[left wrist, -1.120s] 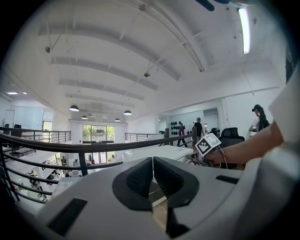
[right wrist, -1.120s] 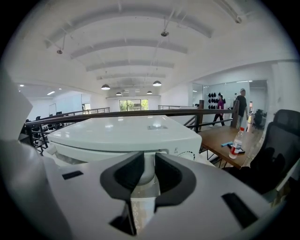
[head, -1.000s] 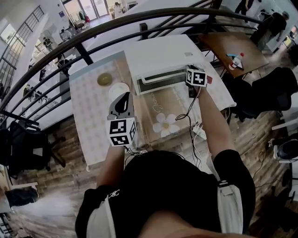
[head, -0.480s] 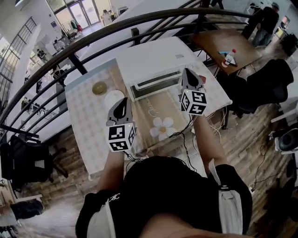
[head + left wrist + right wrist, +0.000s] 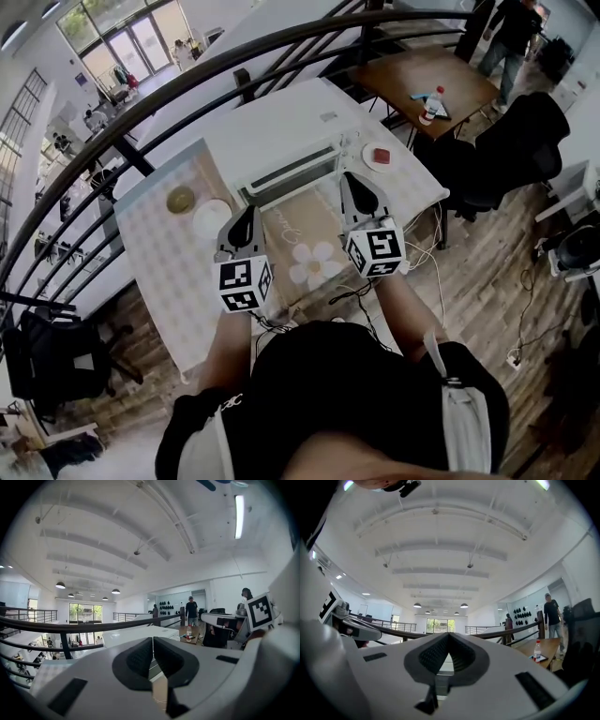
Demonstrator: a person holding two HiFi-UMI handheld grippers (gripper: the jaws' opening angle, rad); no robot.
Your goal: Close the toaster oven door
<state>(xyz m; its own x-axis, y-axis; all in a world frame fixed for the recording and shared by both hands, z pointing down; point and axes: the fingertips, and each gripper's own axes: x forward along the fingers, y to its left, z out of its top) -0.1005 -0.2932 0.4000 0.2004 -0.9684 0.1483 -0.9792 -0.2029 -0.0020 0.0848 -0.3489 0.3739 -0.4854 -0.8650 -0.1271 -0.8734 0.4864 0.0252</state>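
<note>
The white toaster oven point(image 5: 281, 141) stands at the far side of the table, and its door point(image 5: 289, 175) is upright against its front. Both grippers hang raised over the near half of the table, apart from the oven. My left gripper point(image 5: 246, 212) is shut with nothing in it, its marker cube below it. My right gripper point(image 5: 350, 180) is shut and empty too, just short of the oven's right front corner. In the left gripper view the shut pads point(image 5: 153, 641) point over the oven's top point(image 5: 136, 633). The right gripper view has its shut jaws point(image 5: 448, 635) aimed level into the hall.
A flowered placemat point(image 5: 314, 262) lies under the grippers. Left of the oven sit a small brown dish point(image 5: 181, 199) and a white plate point(image 5: 212, 217); a plate with something red point(image 5: 380, 156) is at its right. Cables point(image 5: 427, 246) hang off the right edge. A black railing point(image 5: 234, 47) curves behind.
My right gripper has drawn back from the oven's upper right front corner toward me, and its jaws have shut. The left gripper stays about where it was.
</note>
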